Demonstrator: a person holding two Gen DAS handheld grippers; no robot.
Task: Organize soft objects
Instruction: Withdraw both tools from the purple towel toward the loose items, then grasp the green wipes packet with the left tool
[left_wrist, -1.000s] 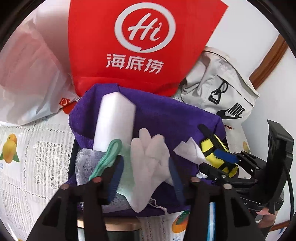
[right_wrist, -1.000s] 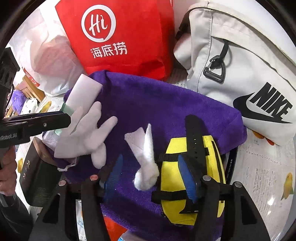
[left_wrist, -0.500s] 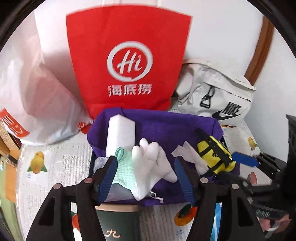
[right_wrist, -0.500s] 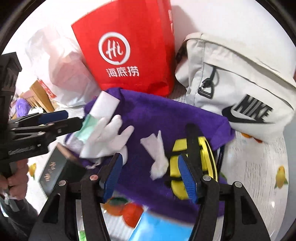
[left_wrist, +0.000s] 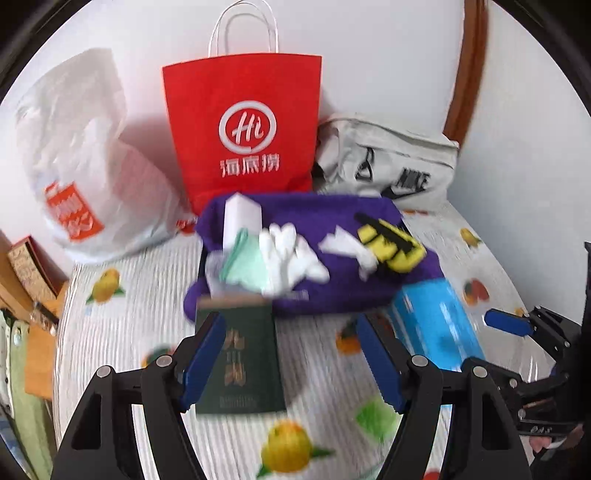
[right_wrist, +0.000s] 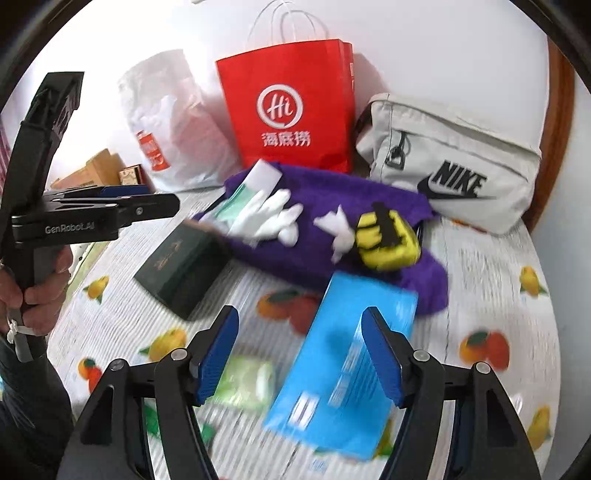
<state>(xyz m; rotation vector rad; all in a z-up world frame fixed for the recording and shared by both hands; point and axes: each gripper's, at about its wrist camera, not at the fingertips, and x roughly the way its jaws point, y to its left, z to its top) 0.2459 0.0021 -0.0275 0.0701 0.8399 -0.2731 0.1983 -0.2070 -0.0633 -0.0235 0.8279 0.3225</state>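
Note:
A purple towel (left_wrist: 332, 214) (right_wrist: 325, 188) lies on the table with soft things on it: a white sponge block (left_wrist: 242, 214), a mint cloth (left_wrist: 243, 262), a white glove (left_wrist: 288, 254) (right_wrist: 266, 214), a white scrap (left_wrist: 343, 243) and a yellow pouch with black straps (left_wrist: 391, 243) (right_wrist: 384, 236). My left gripper (left_wrist: 291, 354) is open and empty, well back from the towel, above a dark green box (left_wrist: 240, 350). My right gripper (right_wrist: 299, 354) is open and empty above a blue packet (right_wrist: 347, 362).
A red paper bag (left_wrist: 243, 125), a white plastic bag (left_wrist: 77, 158) and a grey Nike bag (left_wrist: 391, 166) stand behind the towel against the wall. A green packet (right_wrist: 247, 380) lies near my right gripper. Fruit-print tablecloth (left_wrist: 317, 435) covers the table. Brown boxes (left_wrist: 26, 269) sit at the left.
Both grippers have pulled back and up from the towel, still open. The green box and blue packet have come into view. The soft items stay on the towel.

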